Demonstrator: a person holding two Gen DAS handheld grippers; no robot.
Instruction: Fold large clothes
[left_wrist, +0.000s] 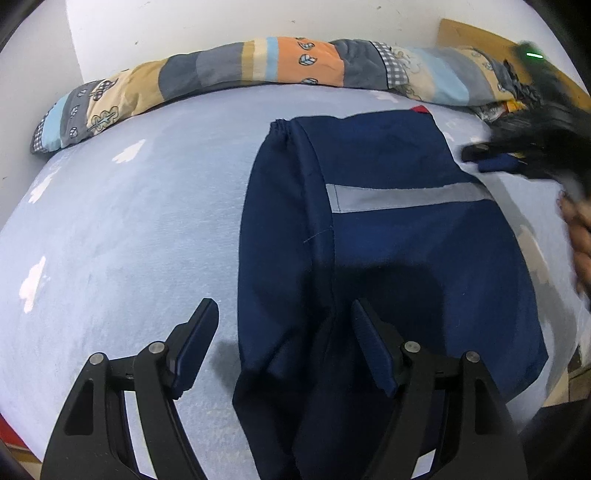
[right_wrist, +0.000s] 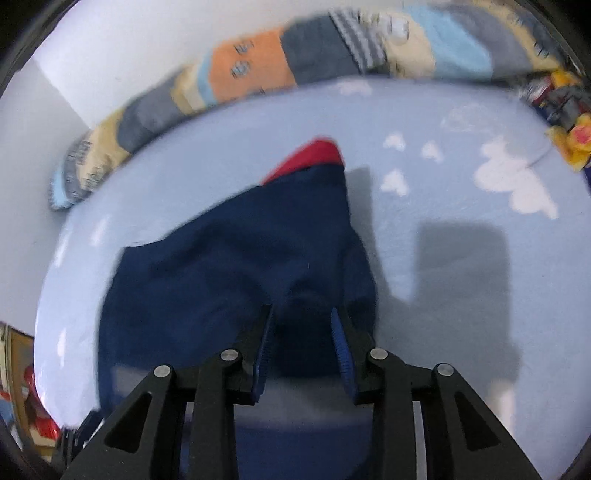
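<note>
A navy blue garment (left_wrist: 388, 236) with a grey reflective stripe (left_wrist: 406, 197) and a red patch (left_wrist: 419, 109) lies partly folded on the light blue bed sheet (left_wrist: 129, 229). My left gripper (left_wrist: 282, 314) is open and empty, hovering over the garment's near left edge. In the right wrist view the garment (right_wrist: 229, 258) lies under my right gripper (right_wrist: 301, 314), which is open and empty; its red part (right_wrist: 314, 155) shows at the far end. The right gripper also shows blurred at the right of the left wrist view (left_wrist: 517, 147), beside the garment's far right edge.
A rolled patchwork quilt (left_wrist: 258, 66) lies along the back of the bed against the white wall. A wooden headboard (left_wrist: 480, 35) and colourful packets (right_wrist: 569, 122) are at the far right. The sheet (right_wrist: 461, 166) has white cloud prints.
</note>
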